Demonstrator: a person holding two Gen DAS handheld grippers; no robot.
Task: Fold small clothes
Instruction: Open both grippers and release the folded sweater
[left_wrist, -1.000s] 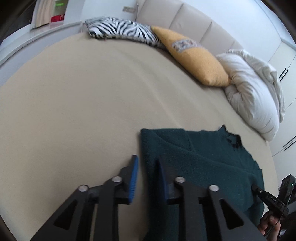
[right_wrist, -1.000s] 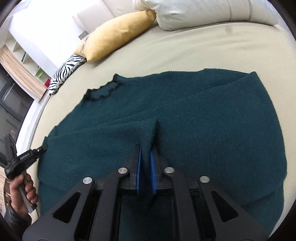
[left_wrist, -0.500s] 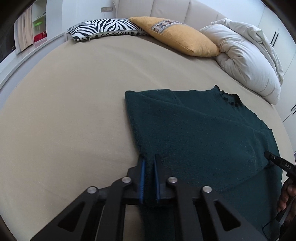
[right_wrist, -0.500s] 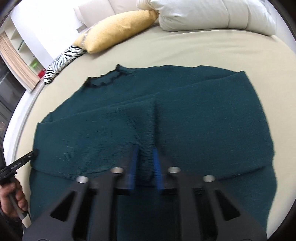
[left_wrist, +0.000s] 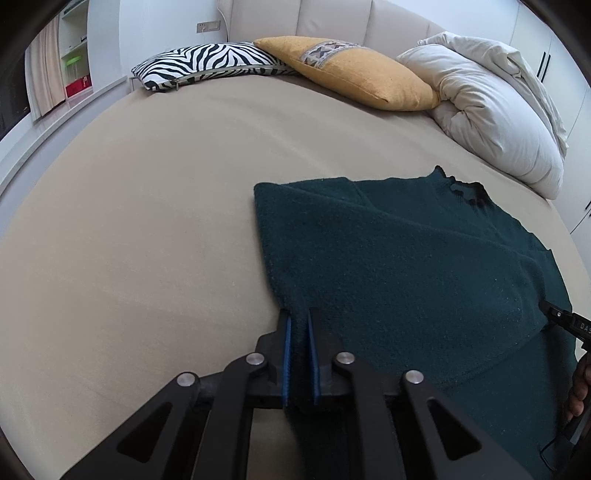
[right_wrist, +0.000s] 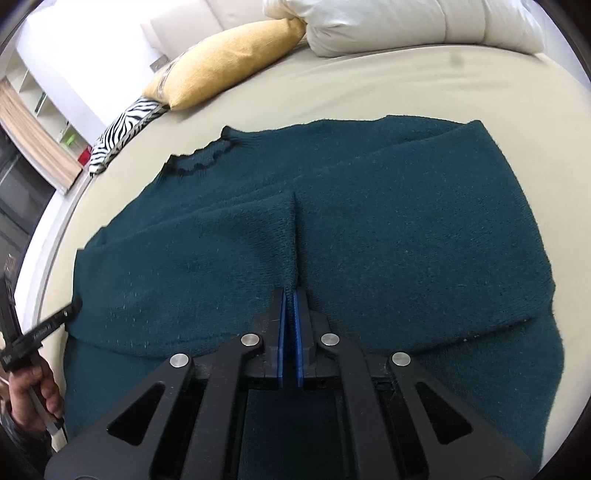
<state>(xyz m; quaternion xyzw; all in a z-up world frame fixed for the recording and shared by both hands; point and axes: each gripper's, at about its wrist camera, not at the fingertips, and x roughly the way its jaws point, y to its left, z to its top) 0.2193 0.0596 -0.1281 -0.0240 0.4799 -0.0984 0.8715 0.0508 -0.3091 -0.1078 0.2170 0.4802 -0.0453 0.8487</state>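
A dark teal knit sweater (left_wrist: 406, 266) lies flat on the beige bed, neckline toward the pillows, with its sleeves folded in across the body. My left gripper (left_wrist: 299, 317) has the sweater's left side edge between its blue pads; the pads press on the knit while the jaws are opening slightly. In the right wrist view the sweater (right_wrist: 406, 221) fills the middle, and my right gripper (right_wrist: 290, 291) is shut on a pinched ridge of knit near the lower middle. The left gripper (right_wrist: 40, 325) shows at that view's left edge, held by a hand (right_wrist: 33, 384).
The beige sheet (left_wrist: 147, 240) stretches bare to the left of the sweater. At the headboard lie a zebra-striped pillow (left_wrist: 207, 62), a yellow cushion (left_wrist: 354, 77) and a bunched white duvet (left_wrist: 491, 110). White wardrobe doors stand at the far right.
My left gripper went from open beside the sweater's left edge to closed on that edge and rolled level. The right gripper tightened on its pinch of knit.
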